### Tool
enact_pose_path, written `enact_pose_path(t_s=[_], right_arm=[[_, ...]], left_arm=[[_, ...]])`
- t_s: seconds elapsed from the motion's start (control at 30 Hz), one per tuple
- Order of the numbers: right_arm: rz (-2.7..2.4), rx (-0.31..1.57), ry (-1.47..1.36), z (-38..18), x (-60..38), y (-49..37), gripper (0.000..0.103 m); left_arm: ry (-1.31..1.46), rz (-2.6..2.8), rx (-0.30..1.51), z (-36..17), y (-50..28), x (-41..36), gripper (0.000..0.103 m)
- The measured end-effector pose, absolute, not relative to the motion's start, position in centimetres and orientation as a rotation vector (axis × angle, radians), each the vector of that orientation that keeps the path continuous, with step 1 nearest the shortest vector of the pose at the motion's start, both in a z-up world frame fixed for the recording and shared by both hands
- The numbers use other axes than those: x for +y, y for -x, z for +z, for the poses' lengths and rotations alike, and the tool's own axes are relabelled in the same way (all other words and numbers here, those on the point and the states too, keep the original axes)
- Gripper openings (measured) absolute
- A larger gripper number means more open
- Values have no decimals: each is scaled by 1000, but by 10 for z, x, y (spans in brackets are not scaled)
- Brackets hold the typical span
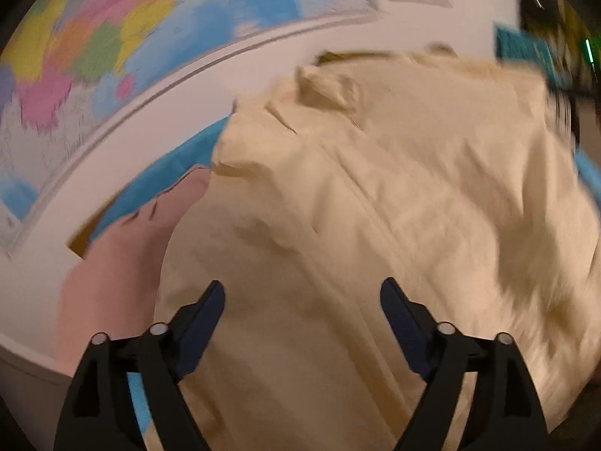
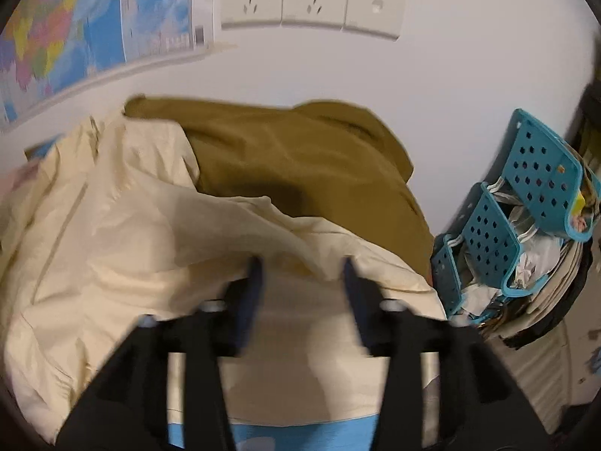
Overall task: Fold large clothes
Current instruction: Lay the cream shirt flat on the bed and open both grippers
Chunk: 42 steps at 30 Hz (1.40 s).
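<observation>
A large cream garment (image 1: 394, 206) lies rumpled on a blue surface (image 1: 176, 158) against the wall; it also shows in the right wrist view (image 2: 112, 225). My left gripper (image 1: 302, 293) is open and empty just above the cream cloth. My right gripper (image 2: 300, 267) is open, its fingers (image 2: 255, 274) at a raised fold of the cream cloth, with nothing held. An olive-brown garment (image 2: 300, 158) lies behind the cream one. A pink garment (image 1: 112, 274) lies to the left of the cream one.
A coloured map (image 1: 94, 45) hangs on the white wall, also seen in the right wrist view (image 2: 56, 37). Wall sockets (image 2: 311, 3) sit above the clothes. A teal perforated basket (image 2: 526, 203) with papers stands to the right.
</observation>
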State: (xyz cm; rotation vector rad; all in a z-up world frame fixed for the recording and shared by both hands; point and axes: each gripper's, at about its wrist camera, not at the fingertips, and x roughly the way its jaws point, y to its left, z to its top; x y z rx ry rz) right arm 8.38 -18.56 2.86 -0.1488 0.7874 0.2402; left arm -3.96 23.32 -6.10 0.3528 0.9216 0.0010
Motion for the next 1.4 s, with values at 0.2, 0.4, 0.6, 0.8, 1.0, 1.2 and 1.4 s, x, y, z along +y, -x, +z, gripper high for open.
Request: enact_pose_path(t_s=[0.2,0.4,0.6,0.8,1.0,1.2,1.4], right_arm=[[348,721,-12,39,-191,-52,57],[566,742,-274,22,-205,-23,57],[611,845,-522,-31,-222,-3,67],[500,853,-742,-57,-251,-3,77],[388,782,-836,-55,-259,-15,80],[310,768,-883,-58,-260,-18,76],[188,760,-834,-53,-295,2,80]], left_arm=[[-351,66,1000,-72,49,251,3],[-47,267,834,1,73,347,3],[75,448,902,-17,63,420,36],[-4,571,869,-27,55,403,50],[-61,585,653,30,76,370,65],[-60,444,635,47,75,341,70],[-78,292,643,44,66,307,71]])
